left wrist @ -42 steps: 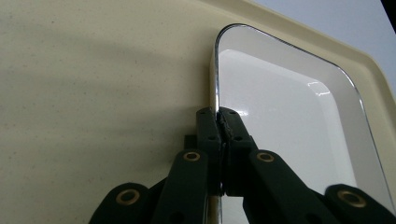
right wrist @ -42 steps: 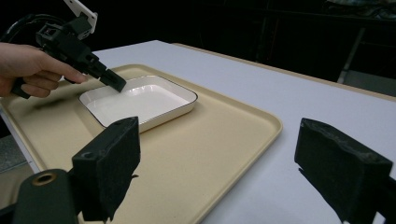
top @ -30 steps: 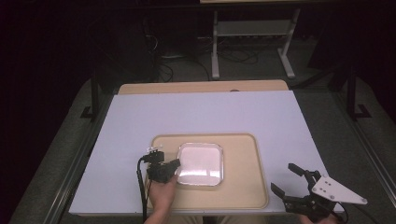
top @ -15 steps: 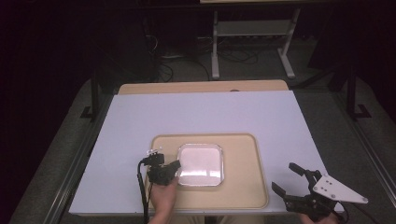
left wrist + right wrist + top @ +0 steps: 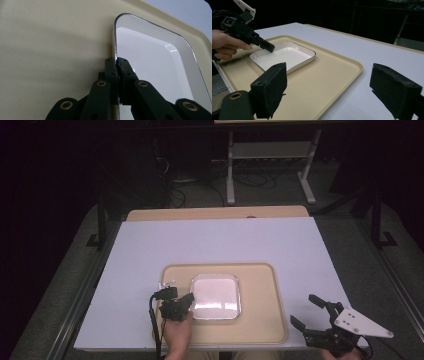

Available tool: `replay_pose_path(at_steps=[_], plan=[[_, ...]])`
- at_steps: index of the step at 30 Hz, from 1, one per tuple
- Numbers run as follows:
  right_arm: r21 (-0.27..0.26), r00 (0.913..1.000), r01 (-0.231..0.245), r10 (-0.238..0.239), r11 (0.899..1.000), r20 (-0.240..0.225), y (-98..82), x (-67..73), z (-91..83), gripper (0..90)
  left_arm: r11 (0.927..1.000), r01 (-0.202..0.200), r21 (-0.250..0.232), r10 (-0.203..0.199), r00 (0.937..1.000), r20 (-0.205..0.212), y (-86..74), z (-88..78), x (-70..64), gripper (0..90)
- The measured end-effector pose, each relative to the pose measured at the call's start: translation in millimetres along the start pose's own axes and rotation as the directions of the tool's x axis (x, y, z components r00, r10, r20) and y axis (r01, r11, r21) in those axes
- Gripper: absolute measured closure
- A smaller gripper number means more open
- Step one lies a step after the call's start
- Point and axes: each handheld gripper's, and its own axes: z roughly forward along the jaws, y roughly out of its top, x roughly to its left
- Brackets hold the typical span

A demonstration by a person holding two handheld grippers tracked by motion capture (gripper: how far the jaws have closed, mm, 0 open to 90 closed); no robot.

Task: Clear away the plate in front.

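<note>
Nothing has shifted since the earlier frames: left gripper (image 5: 186, 301) stays pinched on the left rim of the white dish (image 5: 216, 296), mid-tray (image 5: 260, 320) near the tabletop's front edge; right gripper (image 5: 309, 312) wide, empty; dish looks stiff, glossy, slippery, probably chippable—rim grip suits.

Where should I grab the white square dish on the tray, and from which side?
Take the white dish by its thin raised rim, probably from its left side, one jaw inside the wall and one outside. The dish lies flat on the beige tray, so only the rim offers a pinch. The left gripper is already shut on that rim; the right gripper stands open, apart.
</note>
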Motion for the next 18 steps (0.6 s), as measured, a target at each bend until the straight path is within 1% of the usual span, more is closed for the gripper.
replay_pose_path(at_steps=[5, 10, 14, 18], plan=[[0.007, 1.0, 0.007, -0.007, 1.0, 0.002, 0.9, 1.6, 1.0, 13.5, 0.9998, 0.012, -0.018, -0.012, 0.9999, 0.001, -3.1, -0.4, -0.2, 86.9], [0.008, 0.9999, 0.01, -0.01, 1.0, 0.003, 0.9, 1.8, 1.4, 13.5, 0.9997, 0.016, -0.019, -0.016, 0.9999, 0.004, -3.6, -0.4, -0.2, 86.7], [0.008, 1.0, 0.008, -0.008, 1.0, 0.003, 0.8, 1.7, 1.1, 13.5, 0.9996, 0.014, -0.024, -0.014, 0.9999, 0.003, -3.9, 0.3, -0.8, 86.4], [0.008, 1.0, 0.009, -0.009, 1.0, 0.002, 0.9, 2.0, 1.2, 13.5, 0.9999, 0.003, -0.013, -0.003, 0.9998, 0.02, -2.3, 0.5, 0.4, 83.8]])
